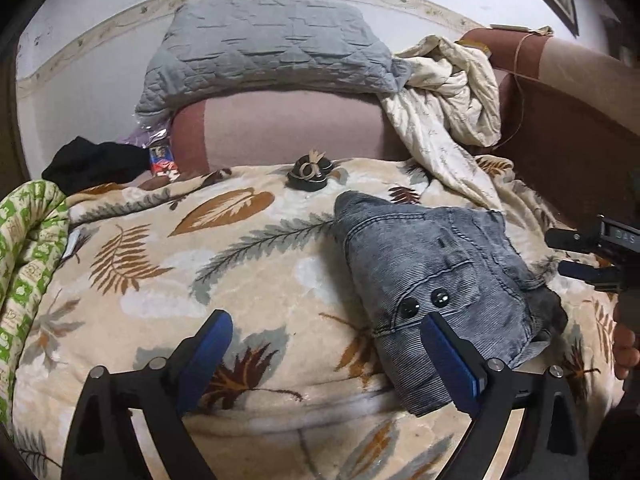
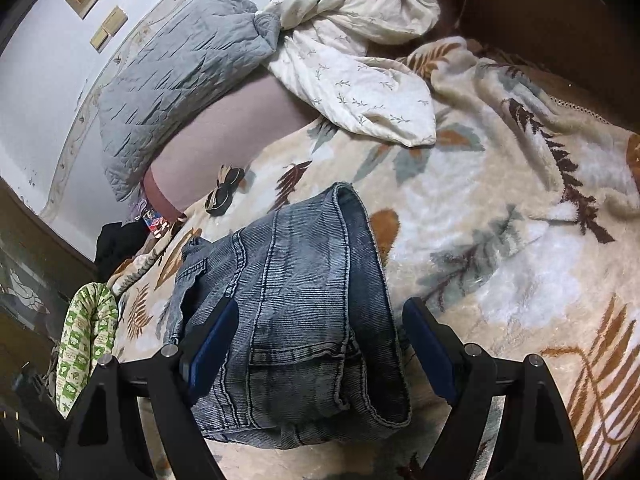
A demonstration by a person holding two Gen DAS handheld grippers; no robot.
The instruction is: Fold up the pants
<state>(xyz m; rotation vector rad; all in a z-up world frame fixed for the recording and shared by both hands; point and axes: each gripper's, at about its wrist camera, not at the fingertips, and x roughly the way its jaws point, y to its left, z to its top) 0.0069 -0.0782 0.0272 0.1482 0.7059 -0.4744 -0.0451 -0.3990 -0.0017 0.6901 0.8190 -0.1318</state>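
The grey-blue corduroy pants (image 1: 440, 272) lie folded into a compact bundle on the leaf-patterned blanket (image 1: 240, 280). My left gripper (image 1: 326, 340) is open and empty; its right finger hovers over the bundle's near-left edge, below two dark buttons (image 1: 424, 302). The right gripper (image 1: 576, 254) shows at the far right of the left wrist view, beside the bundle. In the right wrist view the pants (image 2: 296, 300) lie between and under the open fingers of my right gripper (image 2: 320, 332), which holds nothing.
A grey quilted pillow (image 1: 272, 48) and a crumpled cream sheet (image 1: 444, 92) lie at the bed's head. A small dark object (image 1: 310, 174) sits on the blanket beyond the pants. A green patterned cloth (image 1: 28, 264) and black garment (image 1: 96, 162) lie left.
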